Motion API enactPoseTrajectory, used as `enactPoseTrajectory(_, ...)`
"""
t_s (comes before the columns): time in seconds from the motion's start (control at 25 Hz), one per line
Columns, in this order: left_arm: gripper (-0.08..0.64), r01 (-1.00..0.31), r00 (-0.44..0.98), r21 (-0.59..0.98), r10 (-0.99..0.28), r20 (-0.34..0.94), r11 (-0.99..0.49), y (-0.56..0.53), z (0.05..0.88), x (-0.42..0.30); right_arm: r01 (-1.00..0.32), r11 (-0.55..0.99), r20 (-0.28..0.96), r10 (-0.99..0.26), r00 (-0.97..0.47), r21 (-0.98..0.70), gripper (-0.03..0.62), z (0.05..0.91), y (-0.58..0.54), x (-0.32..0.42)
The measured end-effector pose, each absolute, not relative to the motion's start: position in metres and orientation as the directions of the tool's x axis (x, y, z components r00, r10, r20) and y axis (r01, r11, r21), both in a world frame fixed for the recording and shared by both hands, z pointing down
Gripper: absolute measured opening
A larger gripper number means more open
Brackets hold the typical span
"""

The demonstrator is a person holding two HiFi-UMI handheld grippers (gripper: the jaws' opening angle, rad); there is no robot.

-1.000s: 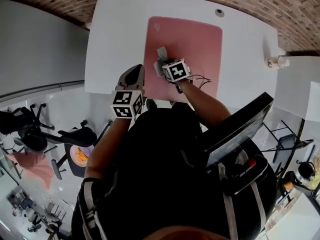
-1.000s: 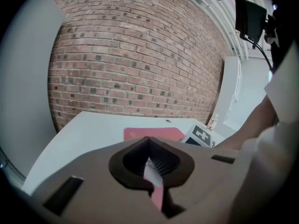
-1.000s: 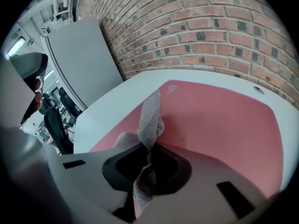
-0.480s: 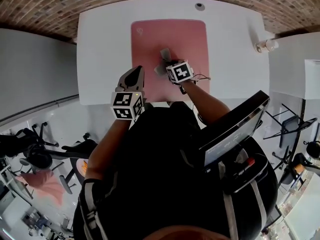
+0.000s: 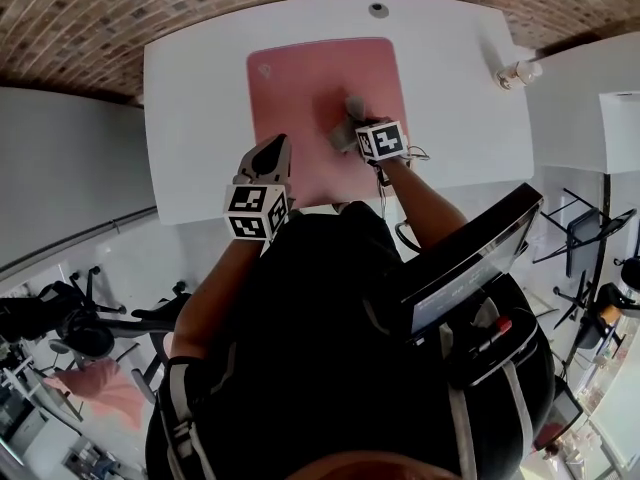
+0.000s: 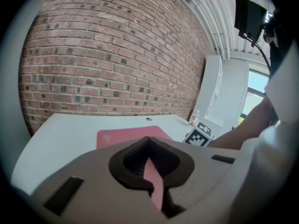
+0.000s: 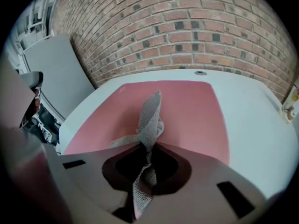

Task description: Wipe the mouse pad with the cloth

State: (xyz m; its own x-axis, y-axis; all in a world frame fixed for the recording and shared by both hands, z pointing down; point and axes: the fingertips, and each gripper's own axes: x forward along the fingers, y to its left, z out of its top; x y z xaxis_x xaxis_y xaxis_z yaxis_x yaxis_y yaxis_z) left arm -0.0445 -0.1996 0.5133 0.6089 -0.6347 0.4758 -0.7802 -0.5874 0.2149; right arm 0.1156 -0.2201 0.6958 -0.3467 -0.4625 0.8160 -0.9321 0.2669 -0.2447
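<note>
Right claw (image 7: 147, 146) is clamped on a grey mesh cloth (image 7: 150, 115), which is pinched into a twisted fold between the jaws, with one end standing up beyond the tips and a flap spreading to the left. That flap lies on the pink rectangular mouse pad (image 7: 187, 111). From the head view, this claw (image 5: 348, 130) and the cloth (image 5: 352, 108) sit over the right half of the pad (image 5: 290, 88), about midway between its far and near edges.

The pad lies flat on the white bench (image 5: 450, 78), near its middle, with its long sides running away from the person.

The left claw (image 5: 268, 156) hangs over the pad's near-left corner. Its jaws (image 6: 149, 148) are drawn together with only a thin sliver of pink pad showing between them, and nothing is held.

A small grey round fitting (image 5: 378, 10) sits at the bench's far edge, and a small white bottle (image 5: 515, 72) stands at its right edge. A red brick wall (image 6: 117, 55) rises behind.
</note>
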Motion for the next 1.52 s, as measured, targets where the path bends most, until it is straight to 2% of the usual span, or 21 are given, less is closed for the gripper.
enactPoseTrajectory(0.36,0.000,-0.763,0.632,0.232,-0.619,0.466,-0.603,-0.192,0.511,-0.045,-0.977,0.093,0.847,-0.488,-0.214,-0.193,0.038,0.696,-0.200,0.195)
enactPoseTrajectory(0.72,0.000,-0.769,0.629,0.247,-0.630,0.455,-0.590,-0.177,0.510,-0.062,-0.998,-0.004,0.880,-0.471,-0.056,-0.066,0.038,0.697,-0.187,0.248)
enactPoseTrajectory(0.84,0.000,-0.753,0.651,0.258,-0.628,0.427,-0.605,-0.170,0.506,-0.067,-0.997,-0.037,0.868,-0.495,-0.045,-0.073,0.038,0.686,-0.185,0.248)
enactPoseTrajectory(0.96,0.000,-0.715,0.696,0.280,-0.620,0.361,-0.640,-0.160,0.495,-0.074,-0.995,-0.006,0.837,-0.542,-0.080,-0.100,0.038,0.665,-0.187,0.221)
enactPoseTrajectory(1.2,0.000,-0.785,0.620,0.285,-0.692,0.371,-0.550,-0.161,0.497,-0.113,-0.960,0.128,0.750,-0.601,-0.276,-0.250,0.038,0.623,-0.193,0.109)
enactPoseTrajectory(1.52,0.000,-0.815,0.578,0.325,-0.722,0.380,-0.480,-0.137,0.514,-0.153,-0.849,0.404,0.716,-0.474,-0.513,-0.340,0.038,0.622,-0.153,-0.043)
